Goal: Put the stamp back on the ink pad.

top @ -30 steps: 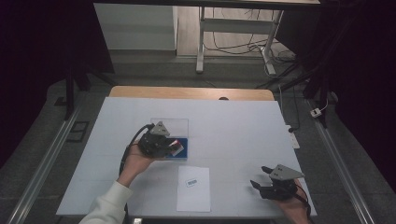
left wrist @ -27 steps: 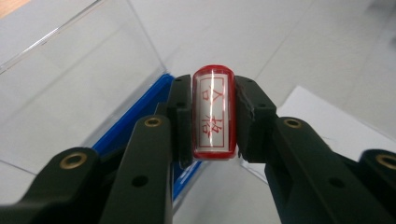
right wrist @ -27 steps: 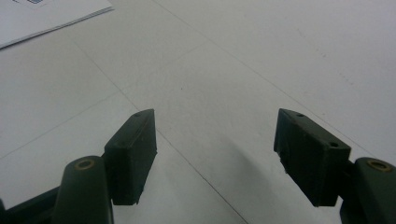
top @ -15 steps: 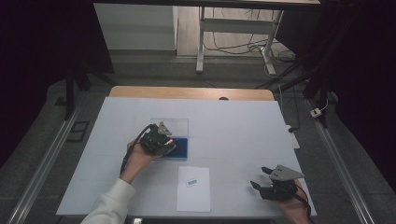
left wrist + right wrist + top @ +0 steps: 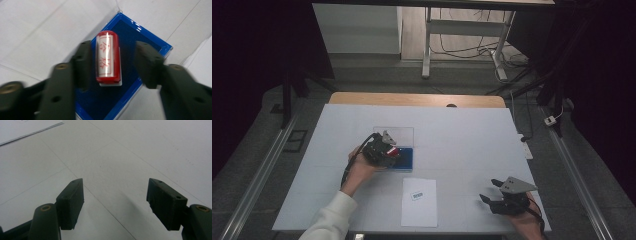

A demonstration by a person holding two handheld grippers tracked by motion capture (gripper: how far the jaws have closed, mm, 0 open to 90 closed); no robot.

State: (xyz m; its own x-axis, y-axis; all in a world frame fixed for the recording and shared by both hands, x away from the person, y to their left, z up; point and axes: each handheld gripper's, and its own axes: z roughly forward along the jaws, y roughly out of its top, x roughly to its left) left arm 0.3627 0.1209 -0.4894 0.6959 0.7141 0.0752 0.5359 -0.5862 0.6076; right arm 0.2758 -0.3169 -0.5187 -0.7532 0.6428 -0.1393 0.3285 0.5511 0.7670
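Observation:
A red stamp (image 5: 108, 58) with a white label and red characters stands on a blue ink pad (image 5: 147, 40). My left gripper (image 5: 113, 47) is open around it; the left jaw is nearly against the stamp and the right jaw stands off with a gap. From above, the left gripper (image 5: 392, 151) sits over the ink pad (image 5: 407, 160) left of the table's middle. My right gripper (image 5: 490, 191) rests near the front right, open with nothing between its fingers, and the right gripper view (image 5: 115, 192) has bare table under it.
A white sheet of paper (image 5: 419, 205) with a small printed mark (image 5: 417, 195) lies near the front edge. The pad's clear lid (image 5: 397, 134) lies open behind it. A white mat (image 5: 472, 135) covers the table.
My left gripper has edged slightly to the right over the ink pad. The right gripper has stayed where it was.

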